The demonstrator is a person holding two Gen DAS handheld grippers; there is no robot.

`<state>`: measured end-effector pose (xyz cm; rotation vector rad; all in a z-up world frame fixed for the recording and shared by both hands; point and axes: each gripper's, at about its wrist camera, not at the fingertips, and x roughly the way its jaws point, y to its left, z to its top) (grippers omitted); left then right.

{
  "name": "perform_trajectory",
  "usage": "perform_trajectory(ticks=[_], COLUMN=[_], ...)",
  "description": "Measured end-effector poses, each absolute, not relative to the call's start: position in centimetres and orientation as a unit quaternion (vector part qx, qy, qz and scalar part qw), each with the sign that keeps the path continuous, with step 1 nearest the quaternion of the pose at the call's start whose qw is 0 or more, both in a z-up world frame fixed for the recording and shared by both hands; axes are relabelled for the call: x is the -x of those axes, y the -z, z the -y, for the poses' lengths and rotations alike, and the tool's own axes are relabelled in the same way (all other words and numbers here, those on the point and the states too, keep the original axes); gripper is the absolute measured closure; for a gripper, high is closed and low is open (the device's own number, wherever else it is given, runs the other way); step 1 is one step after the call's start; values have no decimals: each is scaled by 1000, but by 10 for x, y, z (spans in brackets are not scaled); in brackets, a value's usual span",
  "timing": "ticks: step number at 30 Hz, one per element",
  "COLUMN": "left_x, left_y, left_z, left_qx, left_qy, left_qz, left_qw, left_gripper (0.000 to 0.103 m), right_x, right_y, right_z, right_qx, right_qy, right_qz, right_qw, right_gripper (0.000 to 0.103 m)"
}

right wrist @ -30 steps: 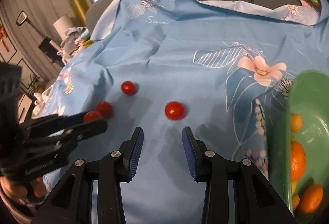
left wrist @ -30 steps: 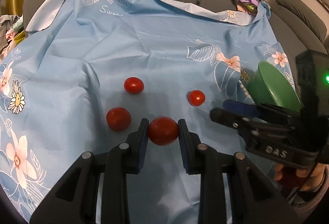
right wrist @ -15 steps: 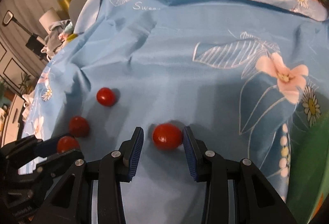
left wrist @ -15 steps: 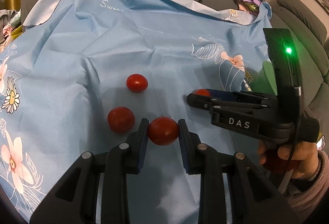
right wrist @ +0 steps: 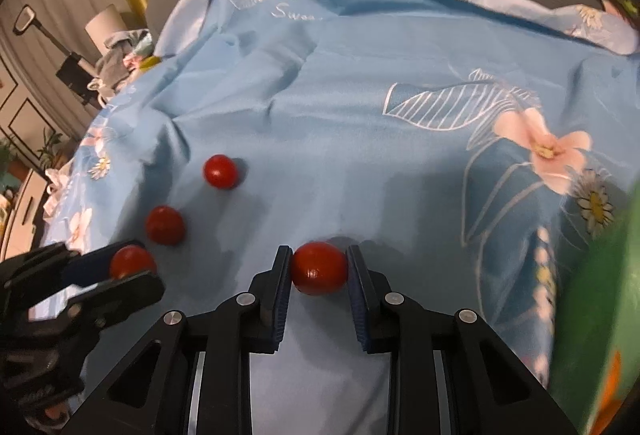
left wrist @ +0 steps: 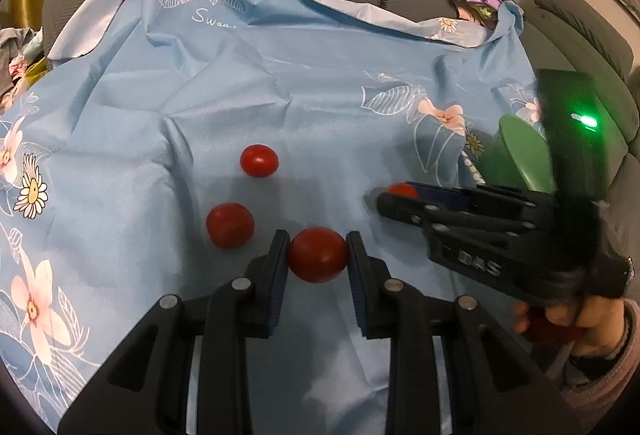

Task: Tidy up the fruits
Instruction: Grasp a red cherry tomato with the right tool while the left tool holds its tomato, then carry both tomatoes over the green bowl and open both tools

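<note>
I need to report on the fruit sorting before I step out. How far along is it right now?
Done: orange fruit already lies in the green bowl. In hand: the left gripper is shut on one tomato, and the right gripper, its jaws just closing, clamps another tomato. Left: two loose tomatoes on the blue cloth.

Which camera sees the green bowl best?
The left wrist view: the green plastic bowl shows its tilted rim and outside, partly behind the right gripper. The right wrist view catches only a blurred green edge at the right border.
</note>
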<state>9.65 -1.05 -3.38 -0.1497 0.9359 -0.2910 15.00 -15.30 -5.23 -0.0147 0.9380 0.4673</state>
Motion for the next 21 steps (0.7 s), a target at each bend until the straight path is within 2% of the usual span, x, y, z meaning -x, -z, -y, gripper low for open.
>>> perform_trajectory(ticks=[21], left_x=[-53], left_y=[5], left_z=[56], left_qx=[41], left_qy=[156], left_qz=[-439], left_qw=[884], left_gripper=[75], right_x=[-59], right_y=[4], right_z=[192], right_qx=[-2], right_qy=[-241], right_qz=[-386], right_qw=[890], right_gripper=[74])
